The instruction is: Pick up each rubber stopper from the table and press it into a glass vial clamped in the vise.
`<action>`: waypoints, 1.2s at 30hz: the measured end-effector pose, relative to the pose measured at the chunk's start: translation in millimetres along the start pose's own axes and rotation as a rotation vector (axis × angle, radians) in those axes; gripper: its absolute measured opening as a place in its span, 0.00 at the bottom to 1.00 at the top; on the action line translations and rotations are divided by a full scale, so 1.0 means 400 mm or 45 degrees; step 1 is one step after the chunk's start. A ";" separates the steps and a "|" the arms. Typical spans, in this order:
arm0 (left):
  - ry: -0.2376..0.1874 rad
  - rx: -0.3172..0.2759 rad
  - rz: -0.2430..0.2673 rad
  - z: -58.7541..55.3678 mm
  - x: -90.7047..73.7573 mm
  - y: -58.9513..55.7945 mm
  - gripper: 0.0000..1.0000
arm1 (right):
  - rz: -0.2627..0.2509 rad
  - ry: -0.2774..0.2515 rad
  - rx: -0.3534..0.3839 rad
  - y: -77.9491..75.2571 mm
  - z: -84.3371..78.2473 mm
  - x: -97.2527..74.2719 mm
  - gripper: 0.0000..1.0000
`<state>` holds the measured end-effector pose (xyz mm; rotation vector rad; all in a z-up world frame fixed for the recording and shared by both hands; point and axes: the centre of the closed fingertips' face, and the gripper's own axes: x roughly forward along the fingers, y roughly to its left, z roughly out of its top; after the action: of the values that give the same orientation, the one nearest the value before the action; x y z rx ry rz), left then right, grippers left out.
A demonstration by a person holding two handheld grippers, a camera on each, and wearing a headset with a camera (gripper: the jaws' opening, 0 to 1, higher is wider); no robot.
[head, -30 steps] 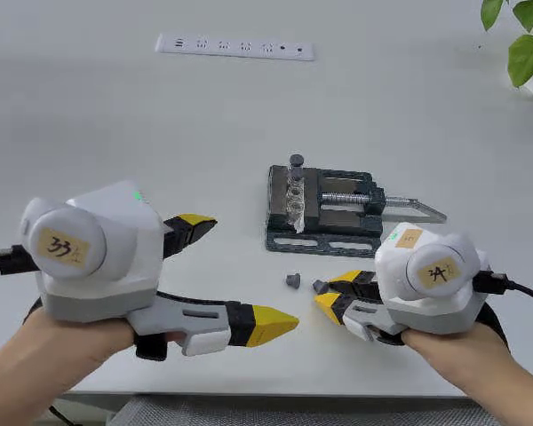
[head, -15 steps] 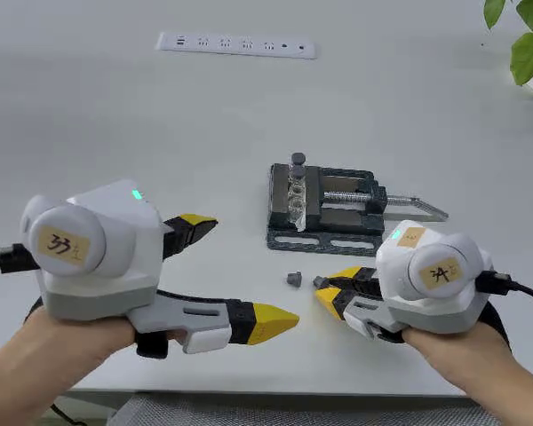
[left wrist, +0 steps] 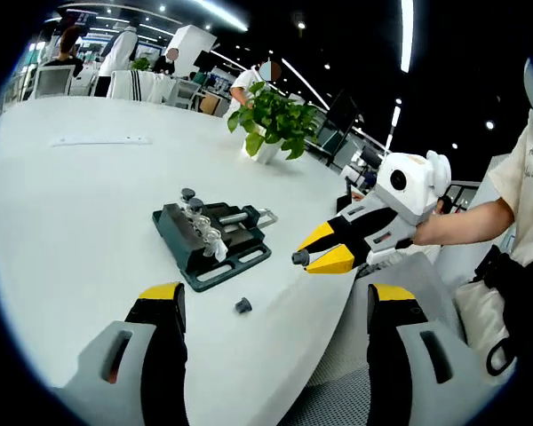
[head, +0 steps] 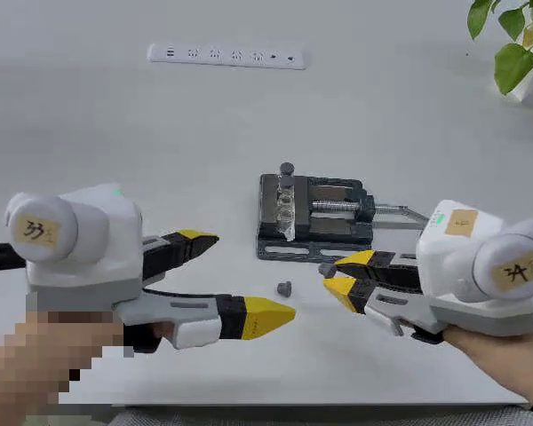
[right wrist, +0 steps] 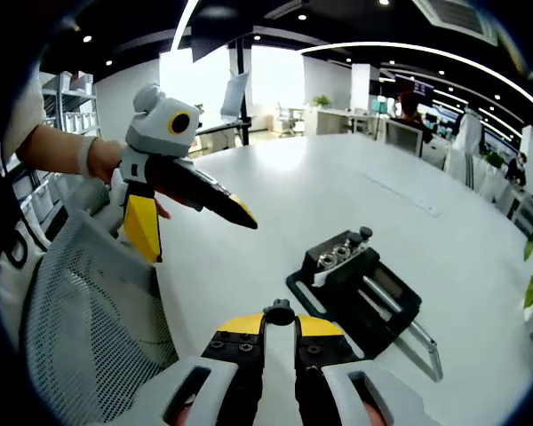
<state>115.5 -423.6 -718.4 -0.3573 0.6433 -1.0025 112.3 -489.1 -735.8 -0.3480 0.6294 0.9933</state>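
Two tags read 33 on left claw, 34 on right claw.

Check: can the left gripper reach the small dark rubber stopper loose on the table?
Probably yes: the open left gripper faces the small dark rubber stopper across bare white table, apart from the black metal vise.

Dark matt metal vise, clear glass vials, smooth white table
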 end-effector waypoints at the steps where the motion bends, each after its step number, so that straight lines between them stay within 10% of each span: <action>1: -0.003 -0.047 -0.043 0.003 0.001 -0.008 0.80 | 0.006 -0.010 -0.019 0.004 0.011 -0.009 0.07; 15: 0.039 -0.563 -0.502 0.046 -0.006 -0.131 0.39 | 0.183 -0.172 -0.301 0.109 0.140 -0.117 0.07; 36: 0.109 -0.693 -0.726 0.025 -0.007 -0.228 0.13 | 0.304 -0.233 -0.398 0.169 0.152 -0.135 0.07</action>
<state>60.5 -467.1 -659.0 -1.0212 0.9180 -1.3798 53.2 -457.1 -654.0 -0.4575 0.3530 1.3413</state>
